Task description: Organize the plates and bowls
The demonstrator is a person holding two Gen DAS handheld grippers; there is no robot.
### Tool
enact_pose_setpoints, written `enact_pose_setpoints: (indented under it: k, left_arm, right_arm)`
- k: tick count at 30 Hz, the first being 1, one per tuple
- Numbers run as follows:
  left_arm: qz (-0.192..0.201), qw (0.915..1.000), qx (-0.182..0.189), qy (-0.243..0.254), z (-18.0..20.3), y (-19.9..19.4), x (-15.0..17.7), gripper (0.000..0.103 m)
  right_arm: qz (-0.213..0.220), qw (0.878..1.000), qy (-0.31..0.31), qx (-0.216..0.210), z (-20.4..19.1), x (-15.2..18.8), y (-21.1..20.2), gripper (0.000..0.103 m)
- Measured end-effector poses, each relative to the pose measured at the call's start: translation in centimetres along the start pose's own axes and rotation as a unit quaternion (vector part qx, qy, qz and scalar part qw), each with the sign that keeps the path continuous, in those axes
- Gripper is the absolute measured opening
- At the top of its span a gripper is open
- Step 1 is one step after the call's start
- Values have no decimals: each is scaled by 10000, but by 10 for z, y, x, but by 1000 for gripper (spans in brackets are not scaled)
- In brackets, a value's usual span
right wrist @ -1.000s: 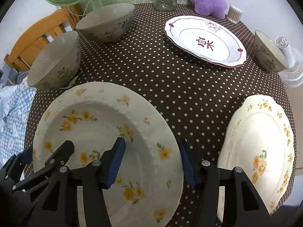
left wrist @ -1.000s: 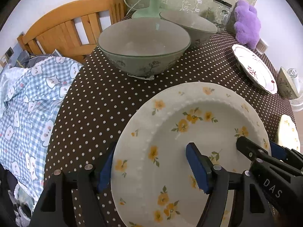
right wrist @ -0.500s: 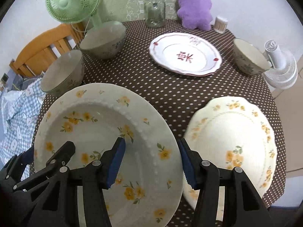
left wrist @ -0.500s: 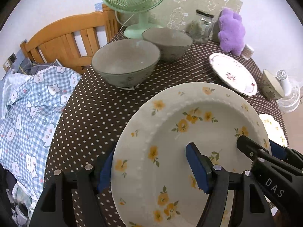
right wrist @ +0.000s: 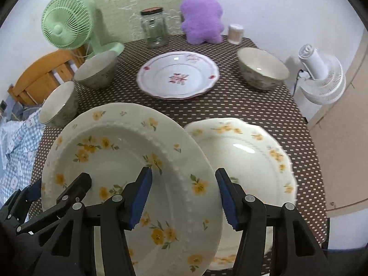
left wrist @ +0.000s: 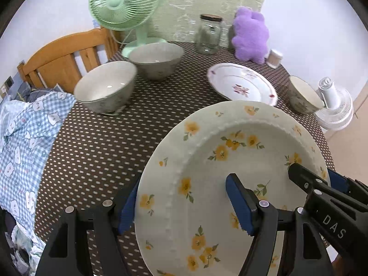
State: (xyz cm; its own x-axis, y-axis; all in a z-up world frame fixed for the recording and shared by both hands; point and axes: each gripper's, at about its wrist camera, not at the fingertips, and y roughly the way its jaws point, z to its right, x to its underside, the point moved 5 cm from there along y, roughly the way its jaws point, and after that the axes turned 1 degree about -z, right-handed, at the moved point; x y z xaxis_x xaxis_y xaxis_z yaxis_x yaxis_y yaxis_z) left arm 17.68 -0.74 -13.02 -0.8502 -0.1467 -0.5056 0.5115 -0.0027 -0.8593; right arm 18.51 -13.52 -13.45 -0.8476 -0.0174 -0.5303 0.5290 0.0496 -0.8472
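Both grippers hold one large cream plate with yellow flowers [left wrist: 207, 161] [right wrist: 119, 151] above the table. My left gripper [left wrist: 181, 204] is shut on its left rim, one pad under and one on top. My right gripper [right wrist: 184, 195] is shut on its right rim. A second yellow-flowered plate [right wrist: 253, 156] lies on the table below and to the right. A white plate with red flowers [left wrist: 241, 87] [right wrist: 177, 78] lies at mid-table. Two grey-green bowls [left wrist: 105, 87] [left wrist: 156, 59] stand at the left, a third bowl [right wrist: 262, 69] at the right.
The table has a brown dotted cloth [left wrist: 96, 142]. At its back stand a green fan [left wrist: 124, 7], a glass jar [left wrist: 209, 34], a purple plush toy [left wrist: 250, 36] and a small toothpick holder [right wrist: 235, 33]. A wooden chair [left wrist: 64, 62] with blue checked cloth stands left; a white fan [right wrist: 322, 78] stands right.
Both grippers have lifted the yellow-flowered plate up and back from the table. The bowls and other plates now look farther away, and the second yellow-flowered plate shows more fully beneath.
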Motion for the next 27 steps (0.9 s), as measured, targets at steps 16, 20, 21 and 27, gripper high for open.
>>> enact_pose_setpoints:
  k: [16,20,21,27]
  left_arm:
    - [-85,9997,143,195,86,12,10,73]
    - [-187,9994,209,223,104,22,12,73]
    - [-219,9993,221,220,108,25,12,73]
    - [-427,9986,216,209,128,40,18,73]
  right_arm:
    - [-13,9996,214,157,92,0,-2,60]
    - [-84,9993,276,239,110,2,3,60]
    - [-110,9992,285,255,114,3,5,60]
    - [-299,9986,316,308,136,6,19,60]
